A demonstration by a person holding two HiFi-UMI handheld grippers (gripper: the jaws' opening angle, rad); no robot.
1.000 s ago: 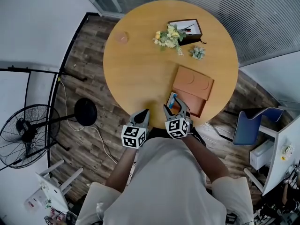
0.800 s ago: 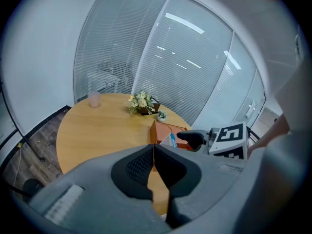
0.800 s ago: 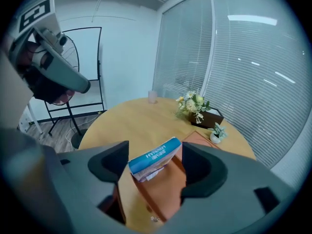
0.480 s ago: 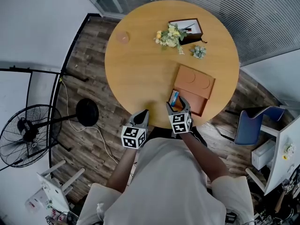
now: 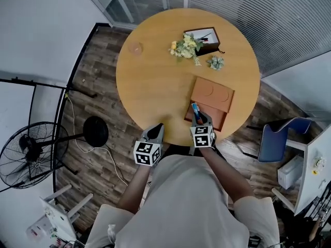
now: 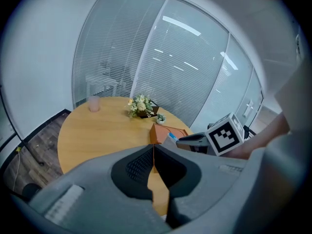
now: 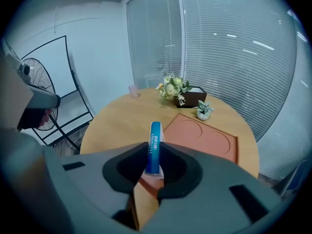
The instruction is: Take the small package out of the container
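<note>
Working at the near edge of a round wooden table [image 5: 150,81]. Far side of the top: a bunch of flowers [image 5: 184,45] lying against a dark box [image 5: 208,37], a little potted plant [image 5: 215,62] just beside them, and a pink cup [image 5: 136,48] well apart to the left. All of these well beyond the container [image 5: 214,93], a flat orange-brown tray-like box with two round recesses in its top, lying between them and the near edge. On the floor around the table: a standing fan [image 5: 31,149] to the left, a blue chair [image 5: 276,138] to the right.

Reaching forward with the right gripper [image 5: 199,118] over the near end of the container, marker cube facing up. Closing its jaws on the small package [image 7: 154,147], both pads against its flat sides. Holding the left gripper [image 5: 154,130] lower and to the left, at the table's near rim and apart from the container, jaws pressed together with nothing between them.

Small package thin and flat, stood upright on its narrow side between the right jaws at the container's near edge. Blue along the top spine, with white lettering too small to read, and white toward the bottom. Cannot tell whether lifted clear of the container or resting in it.
</note>
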